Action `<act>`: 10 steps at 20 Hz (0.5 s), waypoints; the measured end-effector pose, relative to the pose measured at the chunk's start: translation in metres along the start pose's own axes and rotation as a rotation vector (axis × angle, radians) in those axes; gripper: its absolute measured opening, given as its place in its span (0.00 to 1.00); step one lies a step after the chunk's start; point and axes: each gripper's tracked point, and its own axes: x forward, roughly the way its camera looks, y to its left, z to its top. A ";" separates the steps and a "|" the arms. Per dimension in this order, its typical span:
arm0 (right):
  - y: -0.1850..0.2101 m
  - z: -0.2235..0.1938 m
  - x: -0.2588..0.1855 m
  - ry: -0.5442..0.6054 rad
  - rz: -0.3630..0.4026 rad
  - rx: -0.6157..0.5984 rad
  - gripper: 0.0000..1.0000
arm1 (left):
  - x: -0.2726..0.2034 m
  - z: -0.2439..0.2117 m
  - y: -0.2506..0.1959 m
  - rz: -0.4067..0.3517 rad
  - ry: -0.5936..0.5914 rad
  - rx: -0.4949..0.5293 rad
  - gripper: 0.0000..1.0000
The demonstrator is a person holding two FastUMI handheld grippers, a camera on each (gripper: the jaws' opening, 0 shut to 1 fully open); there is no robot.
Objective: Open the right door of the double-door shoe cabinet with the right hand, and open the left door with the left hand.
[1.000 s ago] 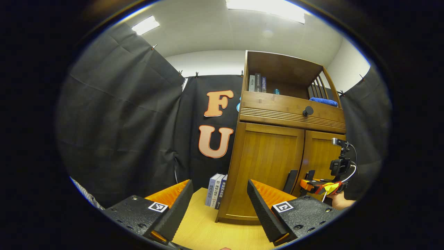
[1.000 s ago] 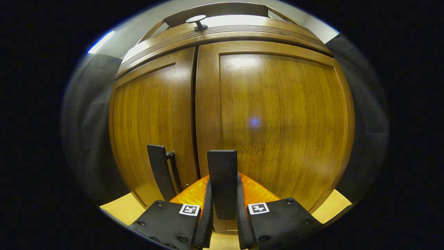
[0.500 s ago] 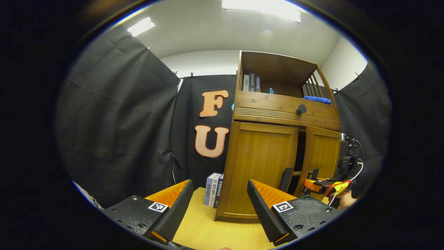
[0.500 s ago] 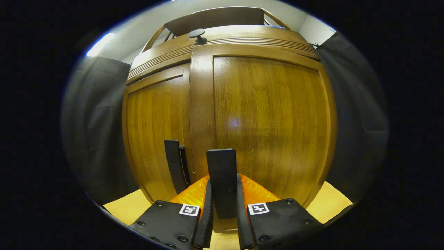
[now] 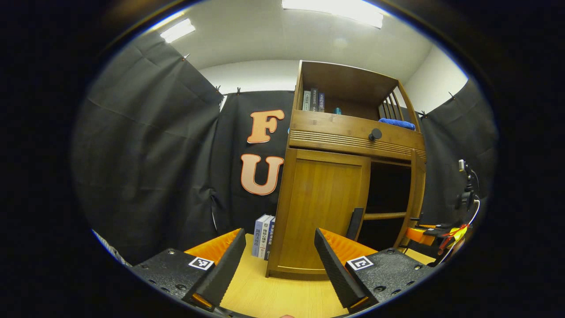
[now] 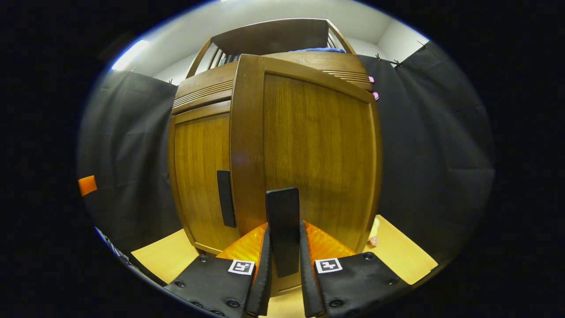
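Pinched between both fingers of the right gripper [image 6: 284, 265] is the right door's handle [image 6: 283, 229] — a flat dark upright bar, with a finger pressed against each of its sides. That right door [image 6: 309, 150] stands swung well out from the shoe cabinet [image 5: 348, 128]; in the left gripper view it shows edge-on [image 5: 412, 194] at the cabinet's right side, with a dark opening and a shelf rail [image 5: 384, 216] exposed between it and the left door. Just past that edge the right gripper [image 5: 430, 233] appears.

Spread wide with nothing between its fingers, the left gripper [image 5: 278, 260] hangs in front of the cabinet, apart from it. The left door [image 5: 320, 207] sits flush and closed, its handle [image 5: 354, 223] an upright dark bar near the door's inner edge; in the right gripper view the same handle [image 6: 225, 198] lies just left of the open door.

Above the doors runs a drawer front with a round knob [image 5: 375, 134]; on the open shelf over it stand a few books [image 5: 312, 100], and a blue cloth [image 5: 396, 123] lies at its right end. More books [image 5: 263, 229] stand on the wooden tabletop [image 5: 273, 296] against the cabinet's left side.
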 end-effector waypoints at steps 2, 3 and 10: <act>-0.006 0.001 -0.008 -0.002 -0.016 -0.005 0.36 | 0.002 -0.003 -0.007 -0.017 0.008 -0.009 0.95; -0.008 0.003 -0.008 -0.003 -0.027 -0.010 0.41 | 0.004 -0.006 -0.010 -0.026 0.013 -0.013 0.95; -0.039 0.003 -0.028 -0.010 -0.133 -0.047 0.32 | 0.008 -0.014 -0.037 -0.097 0.022 -0.018 0.94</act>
